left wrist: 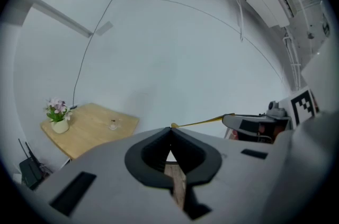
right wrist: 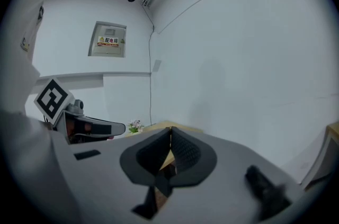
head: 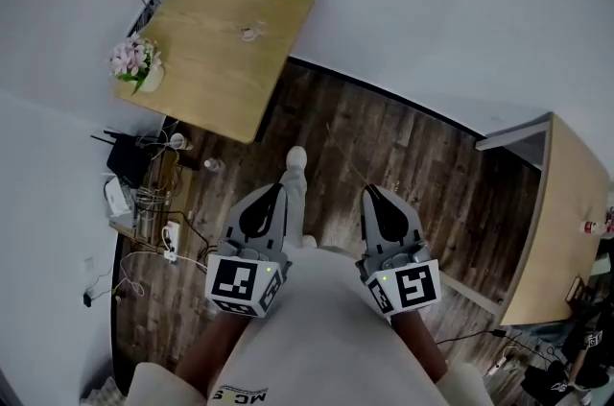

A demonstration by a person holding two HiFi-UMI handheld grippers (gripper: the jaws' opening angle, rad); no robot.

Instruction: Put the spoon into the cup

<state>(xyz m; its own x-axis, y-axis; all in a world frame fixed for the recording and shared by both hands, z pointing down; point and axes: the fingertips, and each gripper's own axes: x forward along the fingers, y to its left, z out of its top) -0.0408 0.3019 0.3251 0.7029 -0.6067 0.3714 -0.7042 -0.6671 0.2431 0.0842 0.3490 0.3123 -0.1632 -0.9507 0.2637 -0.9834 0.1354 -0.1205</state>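
Note:
A small clear cup (head: 249, 33) stands far off on a light wooden table (head: 216, 78); it shows tiny in the left gripper view as the cup (left wrist: 113, 123). I cannot make out a spoon at this distance. My left gripper (head: 278, 190) and right gripper (head: 369, 192) are held side by side close to the person's body, over the dark wood floor and well short of the table. In the left gripper view the left gripper (left wrist: 170, 128) has its jaws closed tip to tip, with nothing held. The right gripper (right wrist: 170, 129) is likewise shut and empty.
A white pot of pink flowers (head: 137, 63) sits at the table's left corner. A router, power strip and cables (head: 144, 193) lie on the floor left of me. A second wooden table (head: 566, 212) stands at the right. The person's shoe (head: 296, 157) points forward.

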